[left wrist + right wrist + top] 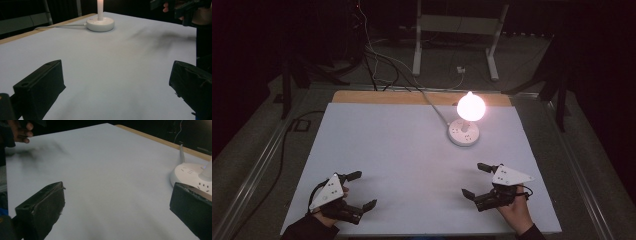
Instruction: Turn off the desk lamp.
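The glowing round white lamp bulb [471,106] is overexposed in the high view, its surface unreadable. In the left gripper view, the top edge cuts it off above its stem [100,10]. The round white socket base [190,176] is cropped at right in the right gripper view.

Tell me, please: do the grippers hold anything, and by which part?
Nothing is held. The left gripper and the right gripper are both open over the bare table.

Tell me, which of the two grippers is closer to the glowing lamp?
The right gripper. It sits just below the lamp; the left gripper is across the table.

Overhead and low gripper views share the lamp [470,106].
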Tool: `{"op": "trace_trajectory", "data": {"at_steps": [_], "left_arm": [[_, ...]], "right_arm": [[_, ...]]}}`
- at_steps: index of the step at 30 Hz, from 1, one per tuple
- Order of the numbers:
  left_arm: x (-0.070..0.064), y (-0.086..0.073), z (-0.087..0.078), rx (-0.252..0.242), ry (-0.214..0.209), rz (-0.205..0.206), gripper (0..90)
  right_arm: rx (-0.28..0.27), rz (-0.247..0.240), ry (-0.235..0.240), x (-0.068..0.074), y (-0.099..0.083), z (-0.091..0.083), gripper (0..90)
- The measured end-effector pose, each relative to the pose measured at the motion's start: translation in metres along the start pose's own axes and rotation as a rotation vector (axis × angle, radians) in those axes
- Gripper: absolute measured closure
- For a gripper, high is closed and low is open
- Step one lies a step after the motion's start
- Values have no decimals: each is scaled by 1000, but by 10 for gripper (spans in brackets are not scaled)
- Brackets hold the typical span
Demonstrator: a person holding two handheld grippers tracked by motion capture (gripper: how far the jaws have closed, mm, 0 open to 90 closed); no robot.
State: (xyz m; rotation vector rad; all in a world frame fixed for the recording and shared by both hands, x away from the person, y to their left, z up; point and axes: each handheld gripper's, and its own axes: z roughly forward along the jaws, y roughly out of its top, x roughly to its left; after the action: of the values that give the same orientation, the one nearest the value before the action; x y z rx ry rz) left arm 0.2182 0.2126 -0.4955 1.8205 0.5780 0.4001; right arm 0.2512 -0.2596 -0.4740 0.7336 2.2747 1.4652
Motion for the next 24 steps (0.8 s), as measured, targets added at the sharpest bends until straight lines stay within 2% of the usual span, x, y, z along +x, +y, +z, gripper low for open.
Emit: {"op": "trace_trajectory", "data": {"at_steps": [11,18,24], "left_arm": [[0,0,0,-2,1,2,4],[1,0,-1,-7,0,-3,4],[1,0,-1,-3,1,-5,4]], "right_arm": [[-31,15,-24,-11,14,1,0],[-61,33,-38,-24,21,4,0],[-59,35,-56,-32,24,6,0]]}}
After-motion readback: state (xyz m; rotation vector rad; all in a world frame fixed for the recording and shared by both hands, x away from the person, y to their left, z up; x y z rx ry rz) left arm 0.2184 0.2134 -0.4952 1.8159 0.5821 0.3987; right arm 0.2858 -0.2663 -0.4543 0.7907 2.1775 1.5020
